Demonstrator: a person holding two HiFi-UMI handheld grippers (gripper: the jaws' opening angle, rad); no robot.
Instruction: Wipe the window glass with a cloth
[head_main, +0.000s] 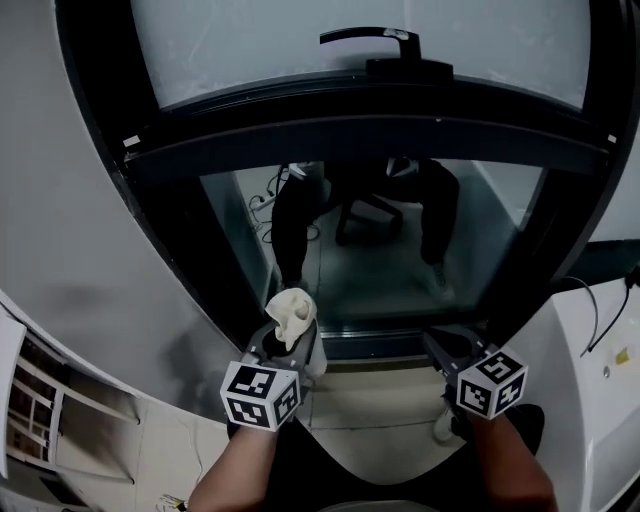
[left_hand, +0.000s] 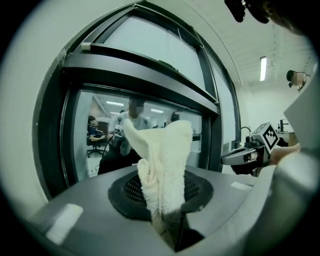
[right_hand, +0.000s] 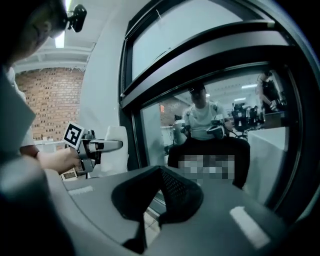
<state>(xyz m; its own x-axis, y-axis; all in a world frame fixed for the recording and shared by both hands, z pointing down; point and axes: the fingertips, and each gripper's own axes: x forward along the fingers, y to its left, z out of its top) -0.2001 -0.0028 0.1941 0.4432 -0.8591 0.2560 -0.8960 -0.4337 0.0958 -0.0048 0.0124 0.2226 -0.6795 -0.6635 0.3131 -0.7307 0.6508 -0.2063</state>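
Observation:
The window has a black frame and two panes; the lower window glass (head_main: 470, 235) (left_hand: 82, 130) (right_hand: 152, 130) is straight ahead. A cream cloth (head_main: 293, 314) (left_hand: 164, 160) stands bunched upright out of my left gripper (head_main: 284, 342) (left_hand: 167, 227), which is shut on its lower end just short of the lower frame bar. My right gripper (head_main: 447, 352) (right_hand: 144, 222) is level with it to the right, jaws together with nothing in them. Each gripper shows in the other's view: the right gripper (left_hand: 236, 157) and the left gripper (right_hand: 113, 145).
A black handle (head_main: 375, 38) sits on the frosted upper pane. Behind the lower glass a person sits on an office chair (head_main: 368, 212). A pale sill (head_main: 370, 400) lies under the frame; white walls flank it, and a cable (head_main: 592, 300) hangs at the right.

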